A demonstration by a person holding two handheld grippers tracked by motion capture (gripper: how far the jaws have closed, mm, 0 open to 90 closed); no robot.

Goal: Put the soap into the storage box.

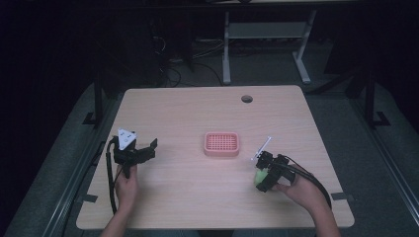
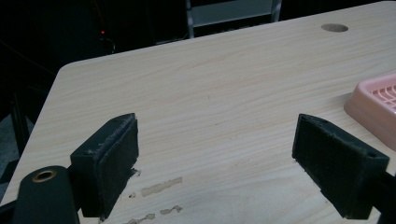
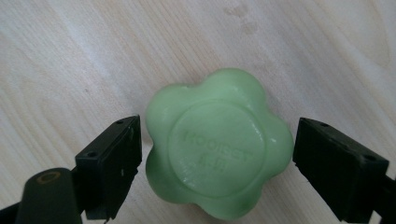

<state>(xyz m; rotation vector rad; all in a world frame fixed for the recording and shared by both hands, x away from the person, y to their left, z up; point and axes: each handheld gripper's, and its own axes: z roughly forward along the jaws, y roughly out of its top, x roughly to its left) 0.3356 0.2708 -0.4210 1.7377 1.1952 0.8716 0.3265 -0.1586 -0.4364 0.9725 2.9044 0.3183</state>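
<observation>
Lying flat on the pale wood-grain table (image 1: 197, 113), the green flower-shaped soap (image 3: 215, 142) sits between the jaws of the right gripper (image 3: 217, 158), which stand apart on either side of it, near the front right. The left gripper (image 2: 217, 161) hovers front left, jaws wide apart on nothing. A pink slotted soap dish (image 1: 222, 143) rests mid-table. A round cable hole (image 1: 246, 98) marks the far edge; the room beyond is dark, with white desk legs (image 1: 226, 54)

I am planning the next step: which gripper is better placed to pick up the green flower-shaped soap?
Right. The right gripper has its open jaws either side of the green flower-shaped soap; the left gripper is far off.
</observation>
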